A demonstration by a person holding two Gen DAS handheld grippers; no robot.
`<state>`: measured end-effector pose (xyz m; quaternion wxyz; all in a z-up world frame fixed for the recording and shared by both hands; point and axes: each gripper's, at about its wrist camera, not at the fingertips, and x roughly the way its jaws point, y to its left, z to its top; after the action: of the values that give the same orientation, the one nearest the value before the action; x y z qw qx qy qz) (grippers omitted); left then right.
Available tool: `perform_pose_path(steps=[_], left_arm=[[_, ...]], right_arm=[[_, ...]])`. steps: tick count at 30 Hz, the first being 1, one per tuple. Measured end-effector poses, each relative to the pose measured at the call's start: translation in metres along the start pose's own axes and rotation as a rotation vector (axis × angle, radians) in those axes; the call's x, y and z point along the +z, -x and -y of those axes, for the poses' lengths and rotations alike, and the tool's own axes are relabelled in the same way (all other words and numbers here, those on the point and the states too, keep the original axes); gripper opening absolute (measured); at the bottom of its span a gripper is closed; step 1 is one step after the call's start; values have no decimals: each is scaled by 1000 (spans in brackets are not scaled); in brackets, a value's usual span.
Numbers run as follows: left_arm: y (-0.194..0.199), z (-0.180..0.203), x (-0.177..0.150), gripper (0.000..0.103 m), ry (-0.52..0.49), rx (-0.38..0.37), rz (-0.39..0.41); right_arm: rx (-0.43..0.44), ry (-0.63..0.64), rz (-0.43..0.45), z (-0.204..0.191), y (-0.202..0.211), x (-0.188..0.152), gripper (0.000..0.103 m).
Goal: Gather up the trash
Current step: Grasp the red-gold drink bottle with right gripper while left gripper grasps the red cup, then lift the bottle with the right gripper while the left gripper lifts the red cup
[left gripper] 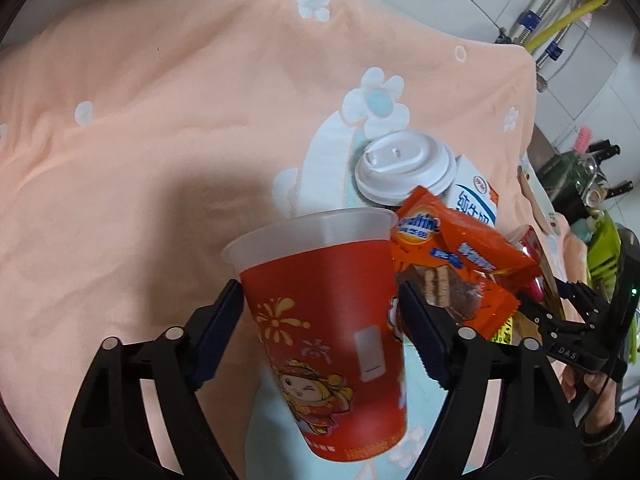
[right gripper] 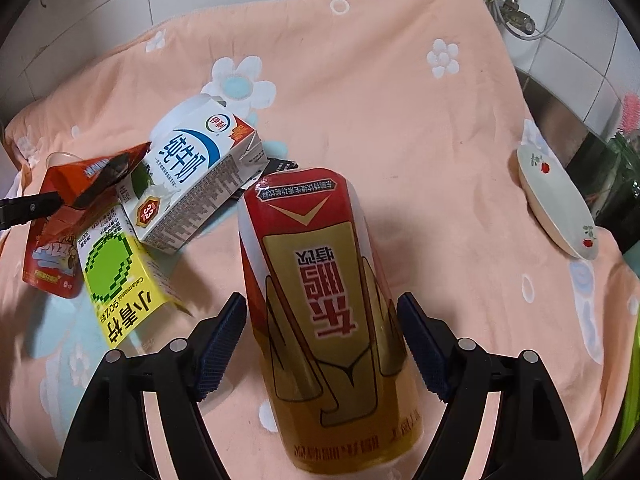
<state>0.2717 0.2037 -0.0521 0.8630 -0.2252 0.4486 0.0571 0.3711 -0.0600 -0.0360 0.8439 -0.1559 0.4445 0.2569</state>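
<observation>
Between the left tongs [left gripper: 322, 314], red plastic cup [left gripper: 324, 320] pinched and lifted above the peach cloth [left gripper: 160, 120]; right tongs [right gripper: 322, 316] pinching red-gold can [right gripper: 324, 308]; advice: keep both grips firm and level, clearing the carton pile [right gripper: 192, 176].

- Left gripper [left gripper: 320, 332]: two matte black plastic arms with triangular cut-outs, each ending in a dark navy ribbed rubber pad [left gripper: 218, 336].
- Round silver rivets [left gripper: 173, 333] sit on the arms just behind the pads, two on each arm.
- Right gripper [right gripper: 320, 340]: the same black frame, navy ribbed pads [right gripper: 219, 342] and silver rivets [right gripper: 464, 344].
- In the left wrist view its black body carries a small label reading "DAS" [left gripper: 567, 351].
- Below that label: a bare-skinned hand [left gripper: 596, 394] and a dark knitted cuff [left gripper: 602, 438].
</observation>
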Motion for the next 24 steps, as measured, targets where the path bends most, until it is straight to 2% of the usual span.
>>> perform_pose_path(steps=[7,12,17,24], left_arm=[[-8,5,5,78,16,4,-23],[-13,10,7,78,-13,18,-31],[-23,7,5,78,16,-2,-65],[-15,3,0,73,19,-37,-48]], right_arm=[[-10,5,-13,-1,-12,3,73],[-18,0,-3,-2,-12,2,71],[-17,-16,26,-4,-1,-3,67],[9,-43,69,-7,23,-12,67]])
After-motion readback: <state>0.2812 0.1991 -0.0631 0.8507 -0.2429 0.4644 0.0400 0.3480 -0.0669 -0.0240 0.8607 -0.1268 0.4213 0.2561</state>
